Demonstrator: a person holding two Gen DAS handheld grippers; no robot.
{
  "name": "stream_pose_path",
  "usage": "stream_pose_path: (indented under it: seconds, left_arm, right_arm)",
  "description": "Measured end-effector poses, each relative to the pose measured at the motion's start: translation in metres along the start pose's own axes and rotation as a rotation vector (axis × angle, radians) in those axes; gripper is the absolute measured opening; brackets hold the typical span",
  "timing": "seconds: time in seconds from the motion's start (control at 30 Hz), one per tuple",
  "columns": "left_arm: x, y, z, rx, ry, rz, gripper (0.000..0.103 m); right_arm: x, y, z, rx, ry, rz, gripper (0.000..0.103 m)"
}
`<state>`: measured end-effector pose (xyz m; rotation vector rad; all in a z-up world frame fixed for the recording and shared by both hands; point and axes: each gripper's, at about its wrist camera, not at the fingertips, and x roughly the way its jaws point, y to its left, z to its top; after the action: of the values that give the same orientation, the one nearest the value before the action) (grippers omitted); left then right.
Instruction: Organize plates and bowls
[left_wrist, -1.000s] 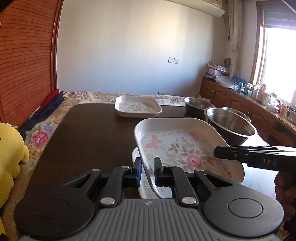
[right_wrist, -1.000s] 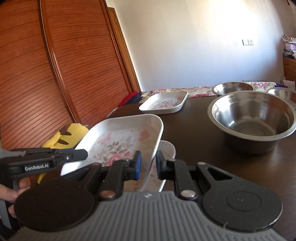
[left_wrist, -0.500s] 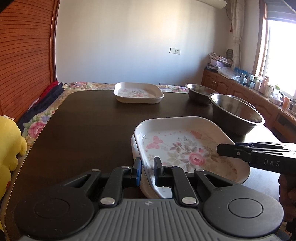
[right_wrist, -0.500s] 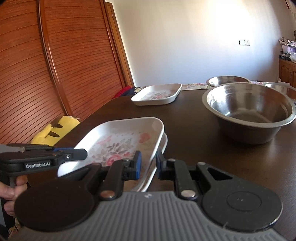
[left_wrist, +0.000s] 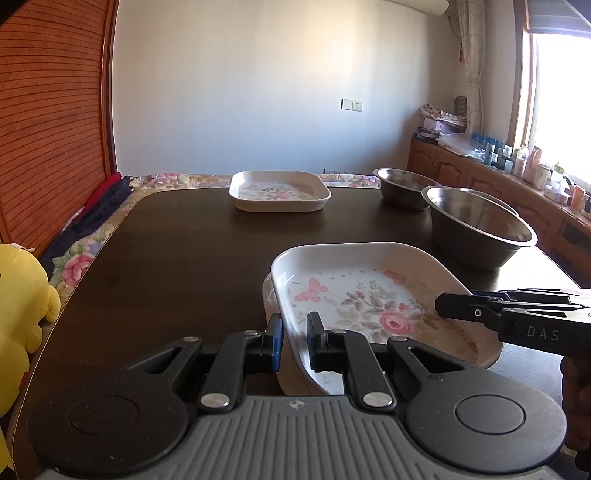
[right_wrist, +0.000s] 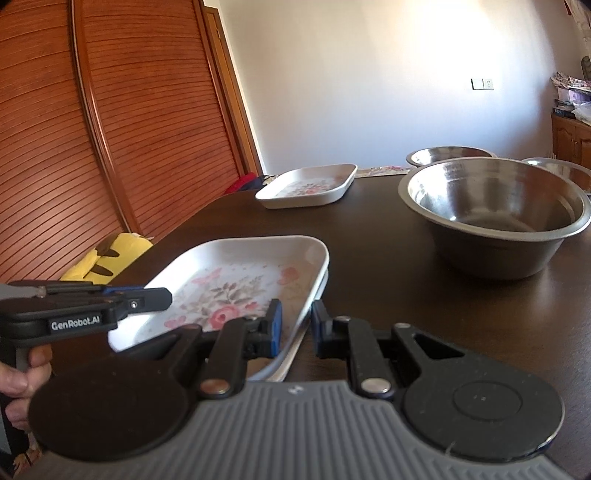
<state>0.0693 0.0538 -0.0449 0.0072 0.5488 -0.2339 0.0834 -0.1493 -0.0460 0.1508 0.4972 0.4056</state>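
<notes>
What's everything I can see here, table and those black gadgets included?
plates: three, white with pink flowers; top plate nested on lower plate near, far plate at the far edge
bowls: three, steel, right side; near bowl, far bowl, third bowl behind
table: one, dark brown
plush toy: one, yellow, left of table
left gripper: black, jaws clamping top plate's rim
right gripper: black, jaws clamping the opposite rim

Bright daylight from overexposed right-side window (left_wrist: 561, 107); glare on dark glossy wooden table (left_wrist: 177, 258); sharp focus, fisheye bending at edges.
</notes>
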Motion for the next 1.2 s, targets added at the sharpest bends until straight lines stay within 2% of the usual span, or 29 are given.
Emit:
stream_pose_path:
  seconds: [0.27, 0.67, 0.77, 1.0, 1.13, 1.17, 1.2]
  left_arm:
    - [0.0, 0.001, -0.001, -0.004, 0.001, 0.025, 0.016]
    - [-0.002, 0.005, -0.002, -0.017, -0.008, 0.009, 0.017]
    - [-0.006, 0.004, -0.001, -0.013, -0.017, 0.004, 0.023]
    - [-0.013, -0.002, 0.004, 0.007, -0.041, -0.013, 0.047]
    - [-0.016, -0.005, 0.007, 0.018, -0.051, -0.016, 0.056]
    - [-0.017, -0.006, 0.007, 0.018, -0.054, -0.018, 0.058]
    - [-0.018, -0.006, 0.009, 0.017, -0.059, -0.021, 0.064]
  right_arm:
    - [0.0, -0.001, -0.002, 0.006, -0.011, 0.002, 0.021]
    - [0.0, -0.002, -0.001, 0.016, -0.017, 0.005, 0.021]
    - [-0.003, -0.002, 0.0, 0.022, -0.03, 0.006, 0.021]
    - [-0.009, -0.004, 0.002, 0.025, -0.051, -0.001, 0.021]
    - [-0.013, -0.004, 0.005, 0.018, -0.075, -0.017, 0.022]
    - [-0.015, -0.004, 0.006, 0.016, -0.082, -0.019, 0.023]
    - [-0.016, -0.004, 0.007, 0.014, -0.088, -0.021, 0.029]
